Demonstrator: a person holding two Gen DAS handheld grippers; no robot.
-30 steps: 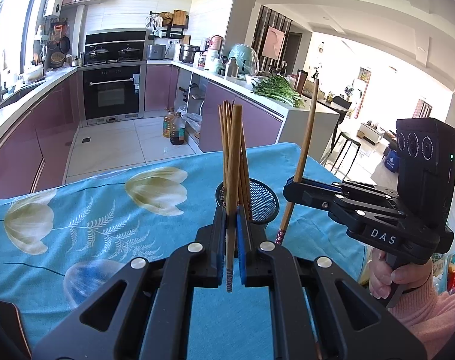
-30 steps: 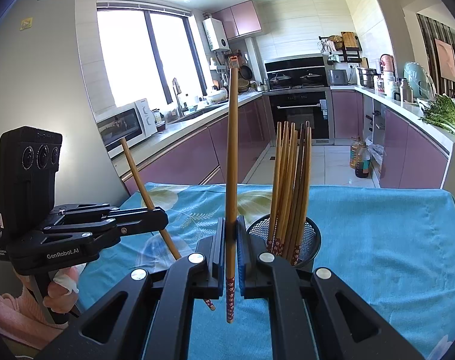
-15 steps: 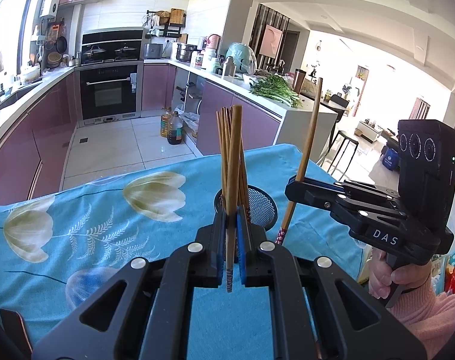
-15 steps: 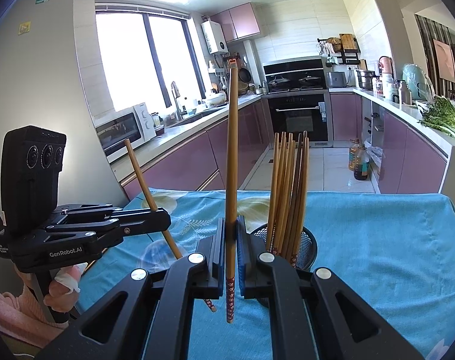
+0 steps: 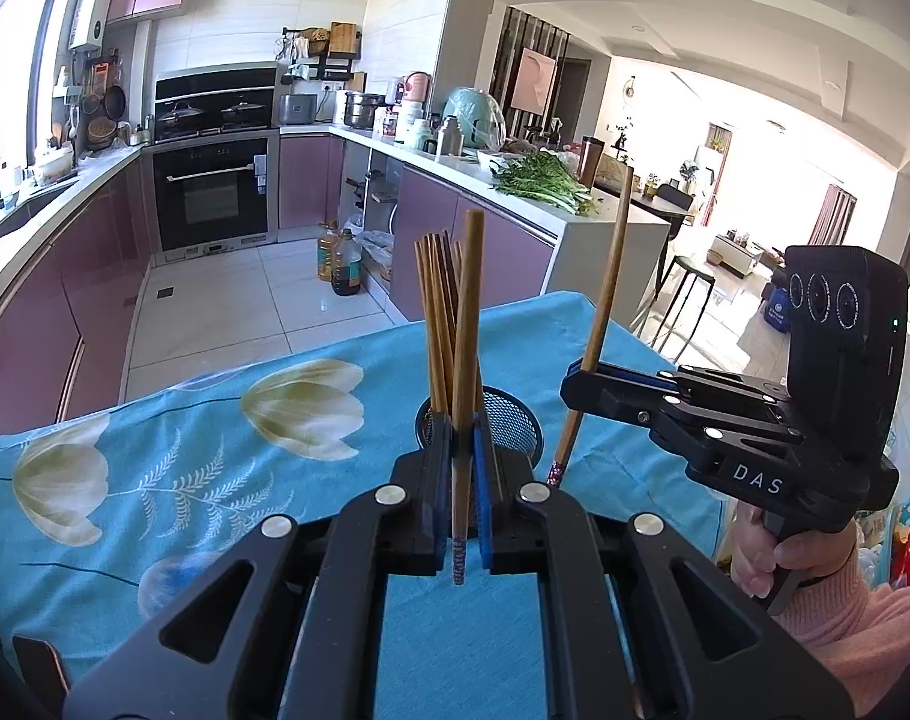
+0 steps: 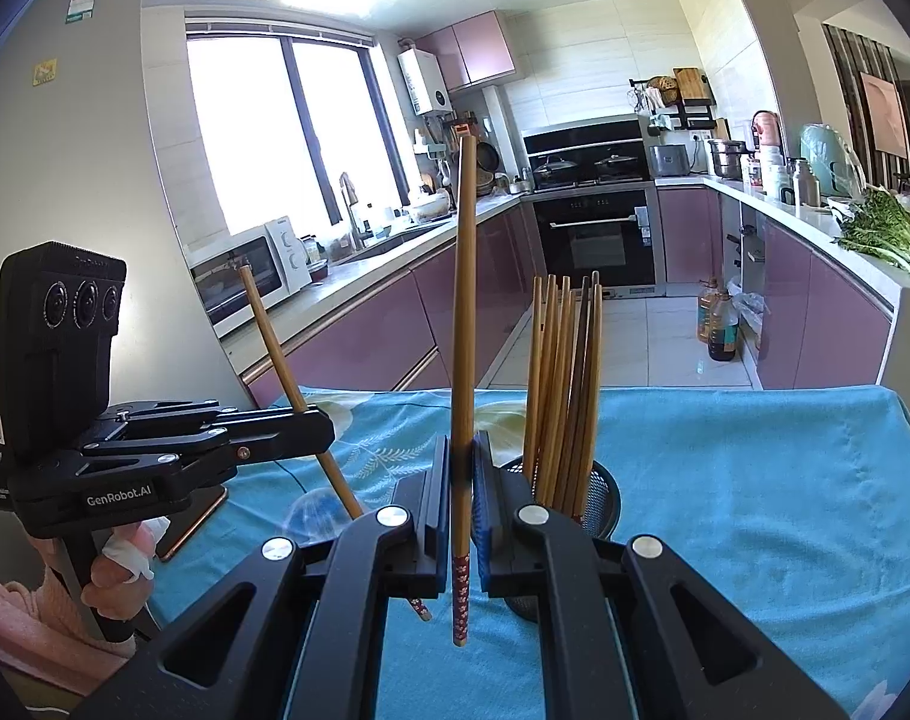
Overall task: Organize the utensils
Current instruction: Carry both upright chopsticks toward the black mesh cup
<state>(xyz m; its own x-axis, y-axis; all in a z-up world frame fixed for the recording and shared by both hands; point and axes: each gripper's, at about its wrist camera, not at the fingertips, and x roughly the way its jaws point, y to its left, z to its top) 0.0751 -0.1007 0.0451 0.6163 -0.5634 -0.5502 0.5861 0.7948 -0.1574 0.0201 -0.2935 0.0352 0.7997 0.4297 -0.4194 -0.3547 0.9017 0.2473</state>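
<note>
A: Wooden chopstick (image 5: 464,360) clamped in left gripper (image 5: 462,504), left wrist view. Jaws narrow, blue pads pressed on the stick's lower part. Stands near upright, patterned tip poking out below the pads.

B: Noted. Behind it?

A: Black mesh cup (image 5: 512,420) on turquoise flowered tablecloth (image 5: 185,438), just past the fingertips. Bundle of chopsticks (image 5: 437,312) standing in it. To the right, right gripper (image 5: 581,384) held by a hand (image 5: 767,558) in a pink sleeve, pinching a second single chopstick (image 5: 605,306), tilted slightly, decorated tip hanging above the cloth beside the cup.

B: Right wrist view?

A: Same picture mirrored. Right gripper (image 6: 462,516) closed tight on its chopstick (image 6: 464,324), upright, red patterned end below the pads. Mesh cup (image 6: 602,498) just right of the jaws, bundle (image 6: 566,384) leaning inside it. Left gripper (image 6: 320,426) at left, gripping its stick (image 6: 281,360) at a clear slant, top leaning away to the left. Tablecloth (image 6: 755,480) under everything. Flat dark phone-like slab with copper edge (image 6: 194,516) lying on the cloth beneath the left gripper.
</note>
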